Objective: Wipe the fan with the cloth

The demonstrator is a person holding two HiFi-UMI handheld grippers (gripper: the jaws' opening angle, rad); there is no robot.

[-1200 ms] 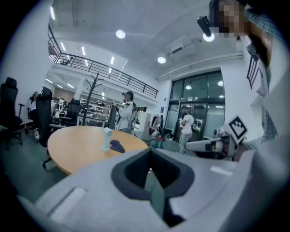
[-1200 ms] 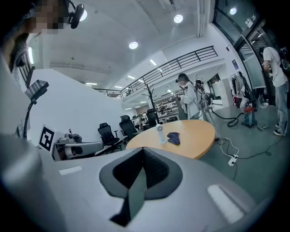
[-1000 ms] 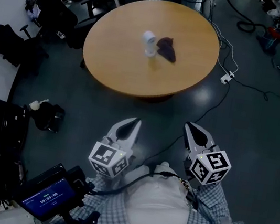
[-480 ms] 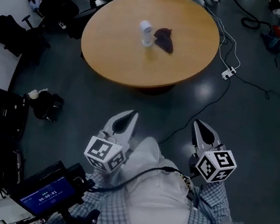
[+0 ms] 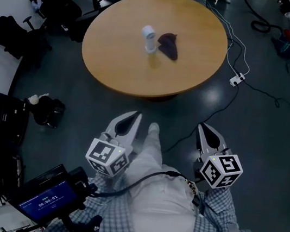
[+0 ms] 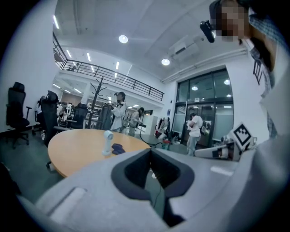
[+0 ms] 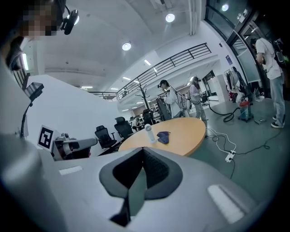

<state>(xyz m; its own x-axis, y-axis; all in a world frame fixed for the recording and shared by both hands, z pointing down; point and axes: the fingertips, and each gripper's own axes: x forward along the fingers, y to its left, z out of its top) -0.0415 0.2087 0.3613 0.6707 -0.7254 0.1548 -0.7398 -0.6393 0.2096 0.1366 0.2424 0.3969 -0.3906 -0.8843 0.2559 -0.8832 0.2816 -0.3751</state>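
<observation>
A small white fan [image 5: 148,38] stands upright on the round wooden table [image 5: 120,64], with a dark cloth [image 5: 168,45] lying just right of it. Both grippers hang well short of the table, over the floor in front of the person. My left gripper [image 5: 131,117] is shut and holds nothing. My right gripper [image 5: 203,129] is likewise shut and empty. In the left gripper view the fan [image 6: 107,142] and cloth [image 6: 118,148] lie far ahead past the jaws. The right gripper view shows the fan [image 7: 147,134] and cloth [image 7: 163,136] at a distance too.
Black office chairs [image 5: 14,41] and a bag [image 5: 46,115] sit left of the table. A white power strip [image 5: 237,78] and cables [image 5: 223,106] lie on the dark floor to the right. A device with a lit screen [image 5: 49,199] hangs at the person's left. Several people [image 6: 195,129] stand beyond the table.
The view has shifted a little, the table with fan and cloth sliding slightly left and up in the head view. Both grippers stay shut and low; a foot now shows between them.
</observation>
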